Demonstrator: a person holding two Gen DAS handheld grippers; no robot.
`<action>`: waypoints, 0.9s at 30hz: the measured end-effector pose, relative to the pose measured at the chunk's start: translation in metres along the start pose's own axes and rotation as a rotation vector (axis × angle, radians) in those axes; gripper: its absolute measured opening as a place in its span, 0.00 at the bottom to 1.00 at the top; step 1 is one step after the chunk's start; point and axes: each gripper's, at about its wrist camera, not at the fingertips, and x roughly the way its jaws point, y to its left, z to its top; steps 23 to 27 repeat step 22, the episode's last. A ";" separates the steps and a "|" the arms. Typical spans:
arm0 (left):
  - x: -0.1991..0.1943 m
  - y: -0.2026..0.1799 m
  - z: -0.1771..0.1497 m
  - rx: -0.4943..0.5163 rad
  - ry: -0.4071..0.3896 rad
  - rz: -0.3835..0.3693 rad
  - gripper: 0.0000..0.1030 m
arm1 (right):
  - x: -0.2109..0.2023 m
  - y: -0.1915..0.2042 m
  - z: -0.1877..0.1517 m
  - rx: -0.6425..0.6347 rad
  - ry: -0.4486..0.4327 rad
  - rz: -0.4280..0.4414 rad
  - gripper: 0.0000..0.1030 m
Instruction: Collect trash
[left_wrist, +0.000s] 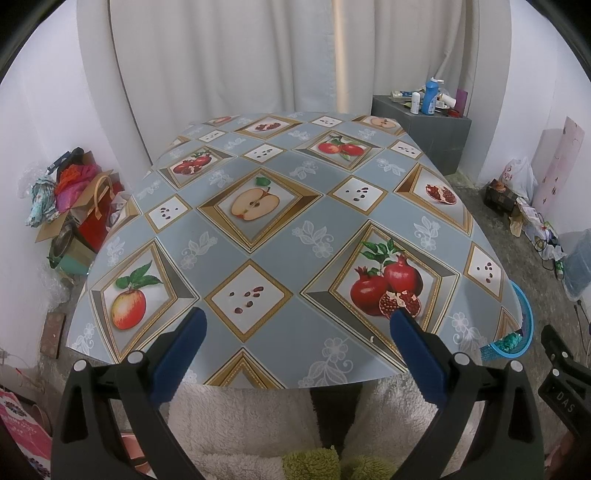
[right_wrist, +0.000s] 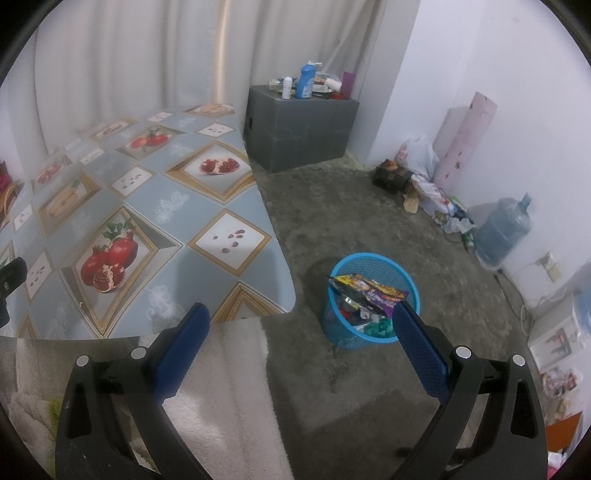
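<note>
Right wrist view: right tongs (right_wrist: 301, 321) spread wide, empty, above the floor; blue basket (right_wrist: 369, 264) with wrappers (right_wrist: 369, 291) stands off the tabletop (right_wrist: 166, 206) corner. Left tongs (left_wrist: 297, 328) released over its near edge

A grey-blue tablecloth (left_wrist: 280, 236) is patterned with gold-framed diamonds in which red pomegranates, apples and brown seeds are shown, with white flower outlines between them. Blue ribbed pads are carried on the black left gripper (left_wrist: 297, 323) and the black right gripper (right_wrist: 301, 319). A bright blue mesh basket (right_wrist: 356, 332) is seen on the mottled grey floor (right_wrist: 369, 206); a purple, yellow and black wrapper (right_wrist: 369, 290) and something teal are held in it. A dark grey box (right_wrist: 299, 129) is backed by off-white curtains (left_wrist: 229, 55).
</note>
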 end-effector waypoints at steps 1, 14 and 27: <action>0.000 0.000 0.000 0.000 0.001 0.000 0.95 | 0.000 0.000 0.000 0.000 0.000 0.000 0.92; 0.000 0.000 -0.001 0.000 0.000 0.000 0.95 | -0.001 0.001 0.000 0.001 -0.002 -0.002 0.92; 0.001 0.000 -0.001 -0.001 0.000 0.001 0.95 | 0.000 0.001 0.000 0.003 -0.001 -0.002 0.92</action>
